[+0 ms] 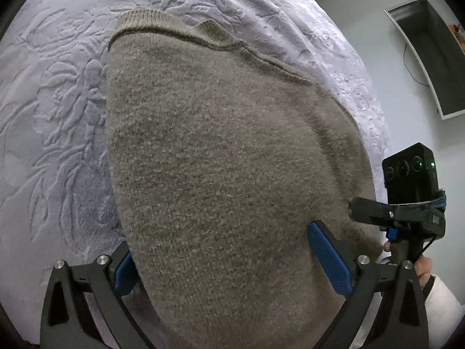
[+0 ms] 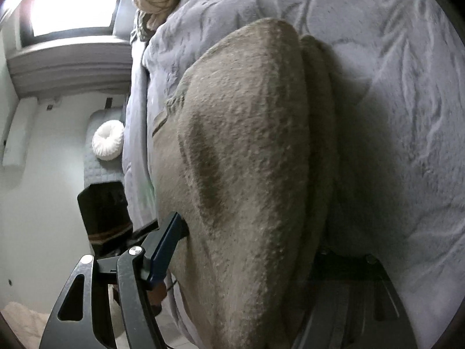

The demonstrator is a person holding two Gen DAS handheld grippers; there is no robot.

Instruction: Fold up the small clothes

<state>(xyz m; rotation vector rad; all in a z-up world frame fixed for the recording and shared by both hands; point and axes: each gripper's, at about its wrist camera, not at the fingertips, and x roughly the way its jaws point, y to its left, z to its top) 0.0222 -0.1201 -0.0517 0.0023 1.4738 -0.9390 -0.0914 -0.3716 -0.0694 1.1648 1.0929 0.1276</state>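
Nearest my left camera, the sweater (image 1: 226, 157) fills the gap between the left gripper (image 1: 229, 264) fingers; its blue pads (image 1: 328, 258) stand wide on either side of the bulk of knit, and I cannot tell whether they actually press on it or whether the cloth merely drapes between them. The sweater hangs from there out over the blanket (image 1: 58, 116) on the bed, its ribbed hem at the far end lying on the blanket. Further right in that view I see the right gripper (image 1: 386, 218) at the sweater's edge, with a hand (image 1: 421, 264) behind it. In my right camera, only the left blue pad (image 2: 165, 250) shows, touching the knit; the other finger is buried under the fabric, so I cannot tell if this gripper is clamped either. The sweater (image 2: 247, 160) rises as a doubled hump over the blanket (image 2: 407, 101). I judge the step as carrying the near half over the far half. Next, I would lay it down evenly, edges matched, and then release both sides.
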